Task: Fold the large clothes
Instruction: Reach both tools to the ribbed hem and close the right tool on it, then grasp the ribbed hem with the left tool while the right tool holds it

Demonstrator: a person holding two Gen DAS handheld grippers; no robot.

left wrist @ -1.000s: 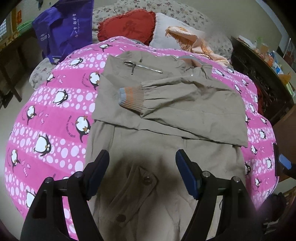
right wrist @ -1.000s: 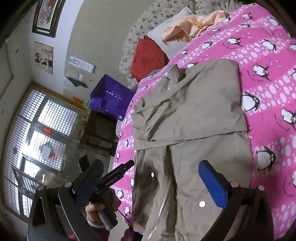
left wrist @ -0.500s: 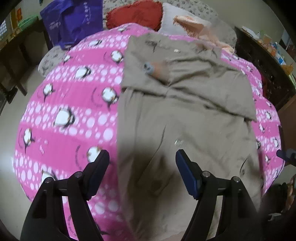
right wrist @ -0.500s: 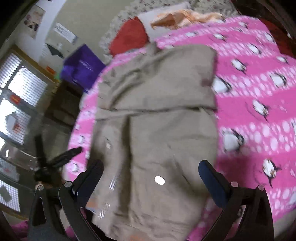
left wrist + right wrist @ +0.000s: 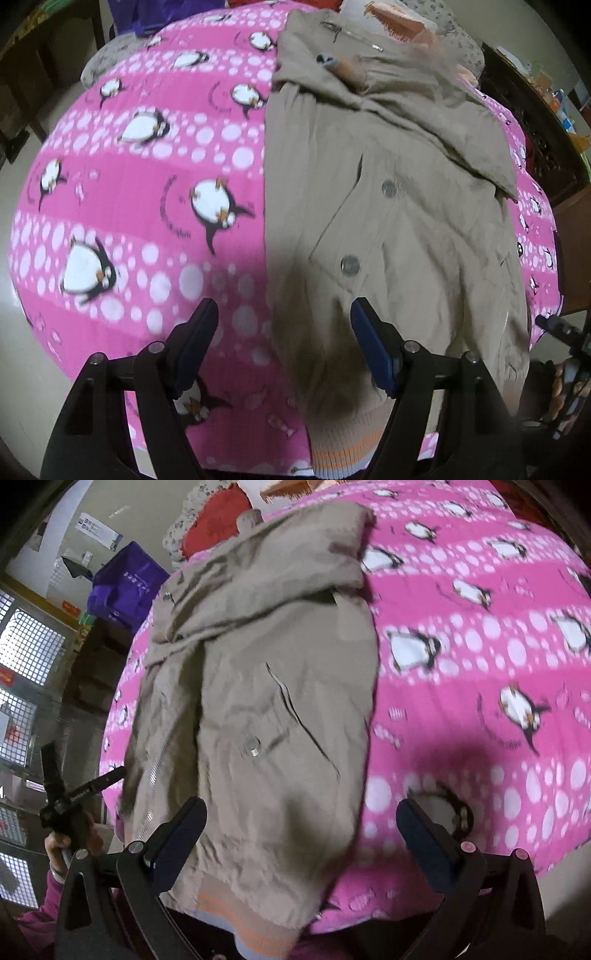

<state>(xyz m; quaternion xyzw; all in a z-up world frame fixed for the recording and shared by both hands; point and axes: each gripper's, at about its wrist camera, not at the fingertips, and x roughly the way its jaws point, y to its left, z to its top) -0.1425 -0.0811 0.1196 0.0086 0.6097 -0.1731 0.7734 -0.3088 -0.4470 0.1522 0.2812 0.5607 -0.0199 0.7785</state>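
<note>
Left wrist view: your left gripper (image 5: 282, 345) gapes wide, empty | right gripper (image 5: 301, 840) likewise | tan jacket (image 5: 399, 221) on bed, directly below both | soft, limp, likely bulky; pinch ribbed hem (image 5: 343, 448) corners.

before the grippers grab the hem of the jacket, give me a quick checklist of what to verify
1. Left gripper open, nothing between the fingers: ok.
2. Right gripper open, nothing held: ok.
3. Sleeves of the tan jacket already folded in across the chest: ok, the striped cuff lies on top near the collar.
4. Ribbed hem reachable at the near edge of the pink penguin blanket: ok, it sits just under both grippers.
5. Each gripper lined up with its own side edge of the jacket: ok, an edge runs between each pair of fingers.
6. Body lying flat: not ok, wrinkles around the buttoned pocket.
</note>
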